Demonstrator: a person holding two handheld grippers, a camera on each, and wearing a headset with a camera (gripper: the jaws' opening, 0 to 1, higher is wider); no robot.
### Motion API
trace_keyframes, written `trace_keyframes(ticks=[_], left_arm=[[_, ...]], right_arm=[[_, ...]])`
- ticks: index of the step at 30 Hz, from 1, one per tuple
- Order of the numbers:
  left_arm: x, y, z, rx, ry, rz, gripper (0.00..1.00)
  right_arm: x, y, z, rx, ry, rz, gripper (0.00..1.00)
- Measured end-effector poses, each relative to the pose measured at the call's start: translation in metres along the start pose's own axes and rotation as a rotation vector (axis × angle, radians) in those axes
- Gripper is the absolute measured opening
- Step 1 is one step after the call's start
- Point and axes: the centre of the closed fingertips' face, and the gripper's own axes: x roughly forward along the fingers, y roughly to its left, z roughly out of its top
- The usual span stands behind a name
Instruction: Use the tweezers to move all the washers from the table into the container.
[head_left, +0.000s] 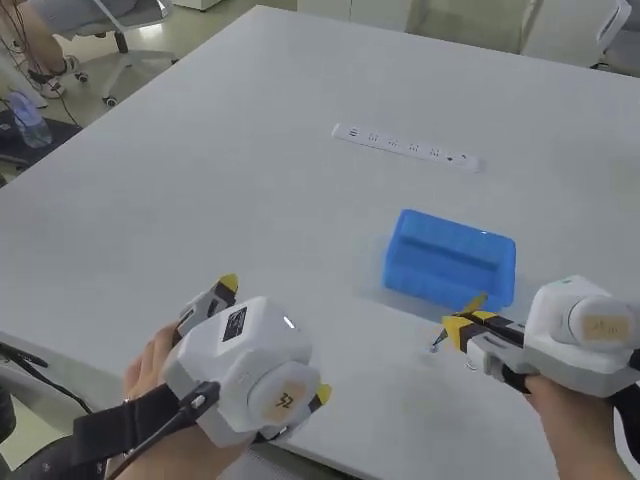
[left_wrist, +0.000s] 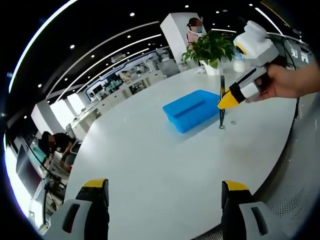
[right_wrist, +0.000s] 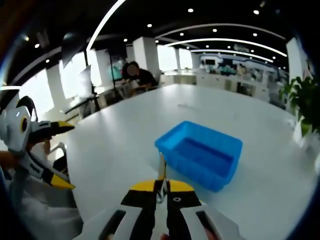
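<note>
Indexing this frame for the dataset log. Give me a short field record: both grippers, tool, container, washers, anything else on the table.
left gripper: open, empty, above the near edge of the white table
right gripper: shut on thin metal tweezers, tips down at the tabletop
blue rectangular plastic container: open-topped, just beyond the tweezers; nothing made out inside
washers: too small to tell
other: white power strip, farther back on the table
</note>
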Motion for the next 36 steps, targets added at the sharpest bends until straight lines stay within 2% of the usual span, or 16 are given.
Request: trace_keyframes(ticks=[10,16,19,24,32,36], left_arm=[[0.000,0.000,-0.001,0.001,0.007,-0.003,0.96],[0.001,-0.001,-0.002,0.002,0.011,-0.005,0.96],[0.000,-0.001,0.001,-0.004,-0.004,-0.010,0.96],[0.001,-0.001,0.000,-0.007,0.004,-0.009,0.96],[0.002,0.000,-0.001,-0.005,0.009,-0.005,0.96],[0.002,-0.001,-0.003,0.000,0.020,-0.009,0.96]], right_arm=[[-0.007,-0.004,0.031,-0.035,-0.036,0.015,0.03],[-0.010,-0.007,0.044,-0.046,-0.053,0.017,0.03],[-0.010,-0.007,0.050,-0.040,-0.065,0.019,0.03],[-0.009,-0.011,0.061,-0.051,-0.081,0.007,0.03],[0.007,-0.032,0.078,-0.057,-0.108,-0.027,0.04],[0.016,-0.036,0.079,-0.057,-0.108,-0.041,0.04]])
